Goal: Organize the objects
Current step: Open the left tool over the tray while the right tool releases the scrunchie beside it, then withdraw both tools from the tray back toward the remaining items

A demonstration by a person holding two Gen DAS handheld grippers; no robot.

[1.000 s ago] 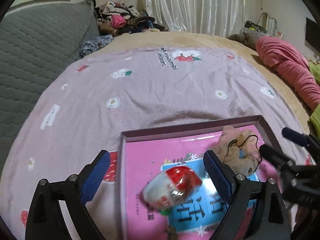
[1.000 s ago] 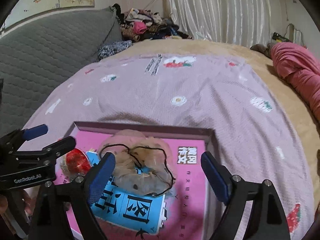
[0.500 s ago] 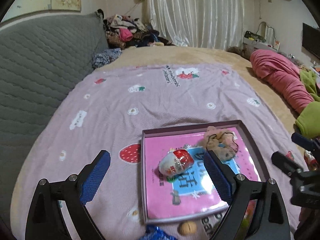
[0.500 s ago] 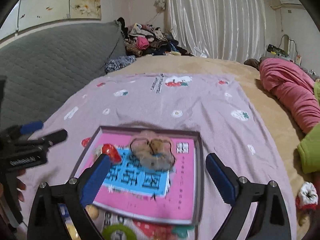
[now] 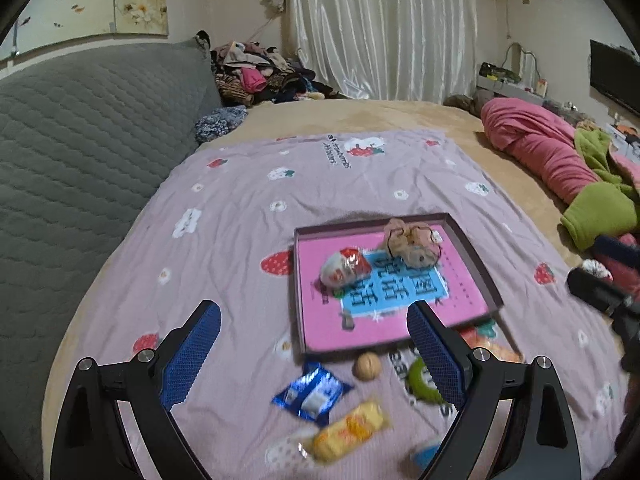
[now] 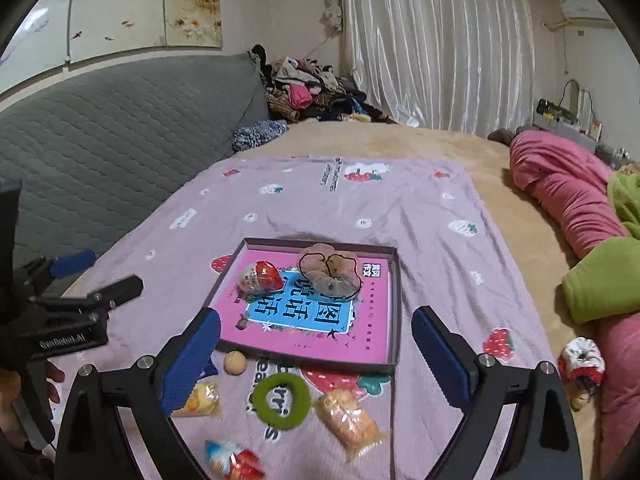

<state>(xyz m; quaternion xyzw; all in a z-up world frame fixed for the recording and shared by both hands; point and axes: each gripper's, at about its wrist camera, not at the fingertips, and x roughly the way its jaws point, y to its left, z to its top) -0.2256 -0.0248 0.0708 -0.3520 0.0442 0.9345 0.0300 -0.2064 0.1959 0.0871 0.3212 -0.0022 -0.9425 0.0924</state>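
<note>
A shallow dark-rimmed box (image 5: 476, 264) (image 6: 396, 300) with a pink book lining it lies on the lilac blanket. In it rest a red-and-white egg toy (image 5: 346, 268) (image 6: 258, 276) and a beige scrunchie (image 5: 412, 240) (image 6: 328, 270). In front of the box lie a walnut (image 5: 367, 361) (image 6: 234, 362), a green ring (image 5: 418, 380) (image 6: 282, 400), a blue packet (image 5: 312, 394) and a yellow snack packet (image 5: 348, 432) (image 6: 350, 420). My left gripper (image 5: 312, 320) (image 6: 108, 272) hangs open above these items, nothing between its fingers. My right gripper (image 6: 316, 320) (image 5: 592, 260) is open and empty too.
A grey quilted headboard (image 5: 80, 152) borders the bed on the left. Pink and green bedding (image 6: 580, 240) is heaped on the right, with a red-and-white fabric item (image 6: 580, 364) beside it. Another yellow packet (image 6: 202, 398) and a red-blue wrapper (image 6: 234, 460) lie nearest me.
Both grippers have drawn back and up from the box, so it looks smaller and the loose items in front have come into view. Egg toy and scrunchie stay in the box.
</note>
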